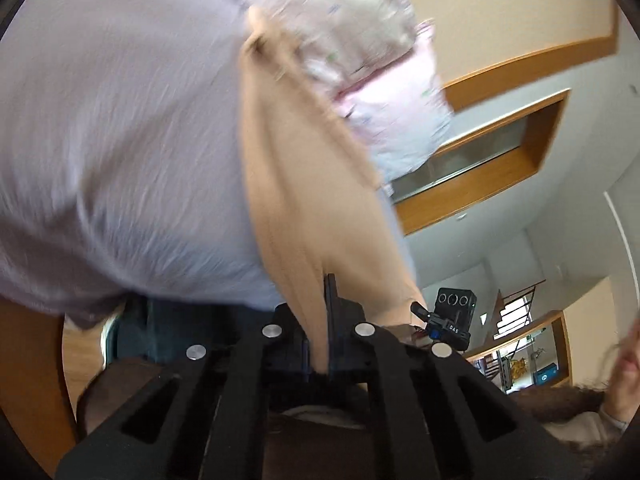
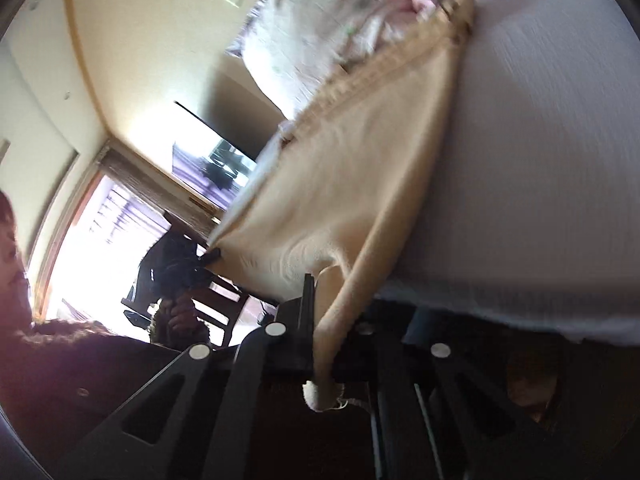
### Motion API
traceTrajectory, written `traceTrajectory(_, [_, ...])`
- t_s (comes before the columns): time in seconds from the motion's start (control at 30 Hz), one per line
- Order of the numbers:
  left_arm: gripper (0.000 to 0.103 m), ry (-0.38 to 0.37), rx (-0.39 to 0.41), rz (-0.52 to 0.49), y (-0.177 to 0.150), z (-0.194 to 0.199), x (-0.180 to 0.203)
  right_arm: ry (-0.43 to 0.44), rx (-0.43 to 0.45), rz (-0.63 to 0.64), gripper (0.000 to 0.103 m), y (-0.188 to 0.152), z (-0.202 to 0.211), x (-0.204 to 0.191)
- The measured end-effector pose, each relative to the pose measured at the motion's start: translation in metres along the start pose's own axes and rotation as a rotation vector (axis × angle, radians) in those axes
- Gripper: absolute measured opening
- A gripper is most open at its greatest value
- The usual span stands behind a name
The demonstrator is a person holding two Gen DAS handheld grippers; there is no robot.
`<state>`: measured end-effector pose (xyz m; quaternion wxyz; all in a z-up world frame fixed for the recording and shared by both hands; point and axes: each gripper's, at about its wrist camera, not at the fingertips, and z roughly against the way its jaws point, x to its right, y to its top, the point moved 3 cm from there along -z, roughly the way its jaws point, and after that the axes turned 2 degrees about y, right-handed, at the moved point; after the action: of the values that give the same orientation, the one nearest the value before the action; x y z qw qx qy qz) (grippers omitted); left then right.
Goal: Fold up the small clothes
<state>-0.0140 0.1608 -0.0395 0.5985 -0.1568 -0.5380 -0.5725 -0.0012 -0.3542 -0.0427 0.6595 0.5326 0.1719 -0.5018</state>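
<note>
Room: walls and a window show behind the white tabletop (image 2: pixel 540 160).
Left tool (image 1: pixel 318 320): I pinch one corner of the tan cloth (image 1: pixel 288 184).
Right tool (image 2: pixel 324 320): I pinch another corner, tight.
Cloth: it is off the tabletop at my end and touches it farther out.
Farther: a flowery cloth (image 2: pixel 320 32) lies beyond.
Do well: I think I should keep both corners level and pull gently.
</note>
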Motion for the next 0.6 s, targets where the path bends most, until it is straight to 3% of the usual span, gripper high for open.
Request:
traceTrajectory(0.17, [0.005, 0.025, 0.095, -0.112, 0.07, 0.005, 0.044, 0.038, 0.132, 0.135, 0.005, 0.078, 0.009, -0.038])
traceTrajectory(0.3, [0.005, 0.097, 0.162, -0.116, 0.155, -0.021, 0.053, -0.051, 0.244, 0.139, 0.005, 0.17, -0.004, -0.034])
traceTrajectory(0.4, [0.005, 0.186, 0.163, -0.062, 0.22, -0.07, 0.037, -0.15, 0.303, 0.028, 0.005, 0.234, -0.032, 0.006])
traceTrajectory(0.47, [0.004, 0.242, 0.125, -0.013, 0.252, -0.105, 0.017, -0.198, 0.294, -0.076, 0.005, 0.264, -0.056, 0.043])
traceTrajectory(0.6, [0.004, 0.267, 0.106, 0.04, 0.286, -0.137, -0.008, -0.264, 0.267, -0.229, 0.005, 0.293, -0.095, 0.106])
